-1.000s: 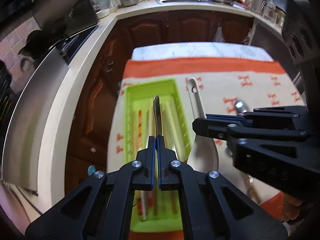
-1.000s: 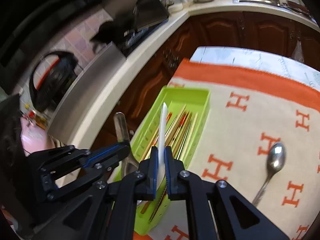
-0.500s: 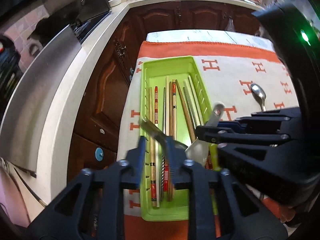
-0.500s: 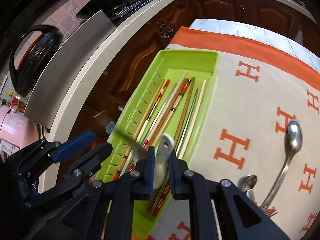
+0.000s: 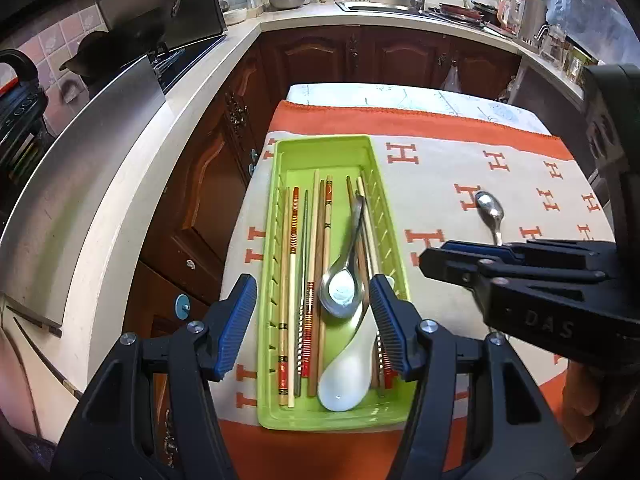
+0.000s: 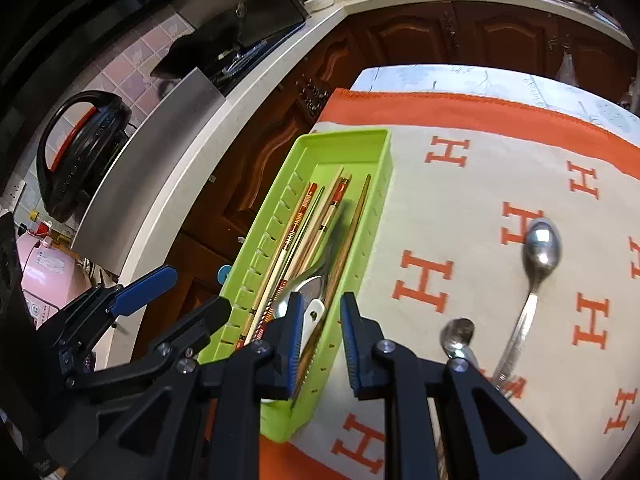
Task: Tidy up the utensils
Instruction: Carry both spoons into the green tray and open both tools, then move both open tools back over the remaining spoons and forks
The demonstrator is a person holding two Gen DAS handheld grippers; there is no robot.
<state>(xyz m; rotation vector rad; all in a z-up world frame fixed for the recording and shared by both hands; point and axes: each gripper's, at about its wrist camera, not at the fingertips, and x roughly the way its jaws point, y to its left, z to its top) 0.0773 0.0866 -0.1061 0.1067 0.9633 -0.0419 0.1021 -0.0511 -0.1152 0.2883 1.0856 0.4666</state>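
Observation:
A lime green tray (image 5: 320, 148) (image 6: 344, 140) lies on the cloth and holds several chopsticks (image 5: 294, 232) (image 6: 296, 224). On top of them lie a metal spoon (image 5: 340, 288) and a white ceramic spoon (image 5: 346, 376) (image 6: 314, 312). My left gripper (image 5: 312, 304) hangs open over the tray's near end with nothing between its fingers. My right gripper (image 6: 320, 332) is open above the tray's right wall, and it also shows from the side in the left wrist view (image 5: 472, 256). A large metal spoon (image 5: 490, 208) (image 6: 540, 252) and a smaller one (image 6: 458, 336) rest on the cloth.
The cloth (image 5: 440, 168) is beige with orange letters and an orange border, on a small table. A kitchen counter (image 5: 168, 120) with stove and pans runs along the left. Wooden cabinets (image 5: 384, 60) stand behind. A hand (image 5: 588, 408) holds the right gripper.
Both grippers opened. The metal spoon left the left gripper and the white spoon left the right one, and both now lie in the tray. Both grippers have pulled back and up.

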